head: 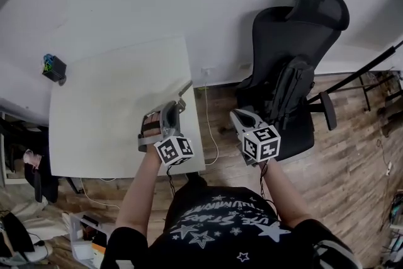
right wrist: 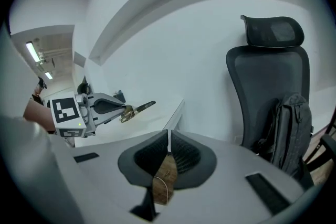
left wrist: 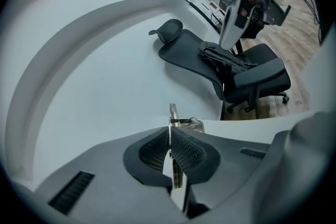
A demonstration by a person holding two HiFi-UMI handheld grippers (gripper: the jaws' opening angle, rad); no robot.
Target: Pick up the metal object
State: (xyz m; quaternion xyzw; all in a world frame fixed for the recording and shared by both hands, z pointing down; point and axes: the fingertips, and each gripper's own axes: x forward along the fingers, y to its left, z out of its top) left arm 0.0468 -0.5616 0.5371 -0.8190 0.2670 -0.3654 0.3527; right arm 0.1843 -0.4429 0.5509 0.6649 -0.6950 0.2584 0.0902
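Observation:
My left gripper [head: 178, 105] is shut on a thin metal object [head: 184, 90], which sticks out past its tips over the right edge of the white table [head: 113, 116]. In the left gripper view the pads [left wrist: 157, 150] press on the flat metal object [left wrist: 172, 113], held edge-on and upright. The right gripper view shows the left gripper [right wrist: 123, 111] holding the metal object [right wrist: 142, 107] in the air above the table. My right gripper [head: 236, 113] hangs over the wooden floor beside the table, its jaws [right wrist: 168, 136] shut with nothing between them.
A black office chair [head: 296, 66] with a dark backpack [right wrist: 289, 128] on its seat stands right of the table. A small black holder [head: 54, 67] sits at the table's far left corner. A white cable [head: 209, 129] runs over the floor by the table edge.

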